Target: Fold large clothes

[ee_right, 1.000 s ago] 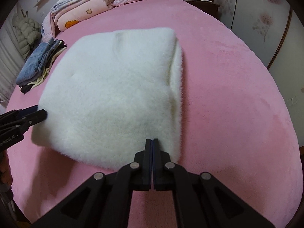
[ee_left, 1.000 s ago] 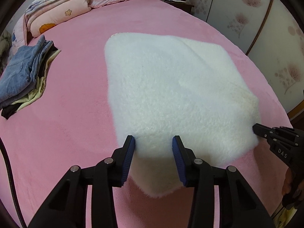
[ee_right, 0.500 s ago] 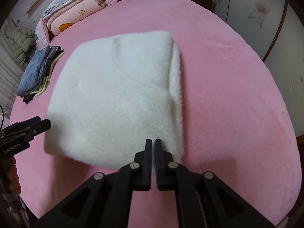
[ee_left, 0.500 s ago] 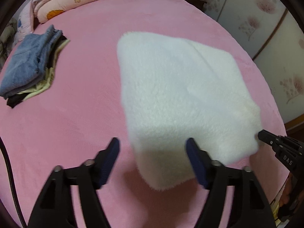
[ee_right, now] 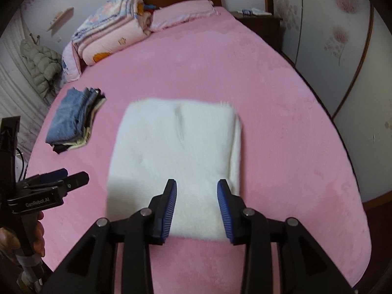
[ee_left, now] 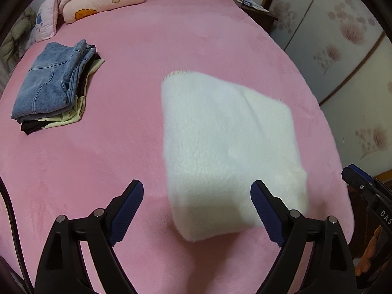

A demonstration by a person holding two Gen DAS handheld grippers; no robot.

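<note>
Both hand-held grippers stand open and empty over a folded white fleece garment on the bed.

Left hand-held gripper [ee_left: 197, 210] has its jaws spread wide, with the near edge of the white fleece garment [ee_left: 227, 147] showing between them; right hand-held gripper [ee_right: 197, 208] is parted less widely above the garment's near right corner, and neither pinches any cloth. The garment lies as a thick, roughly square bundle near the front middle of the pink bed [ee_left: 134, 56], its layered fold edge along the right side. Well apart to the left sits a stack of folded clothes [ee_left: 52, 90] topped with jeans; a rolled quilt [ee_right: 110, 39] and pillow [ee_right: 183, 14] lie at the headboard. By my judgement the risk is the springy pile: released layers may creep open, and a fingertip grazing that edge could drag the top layer askew and spoil the fold.
</note>
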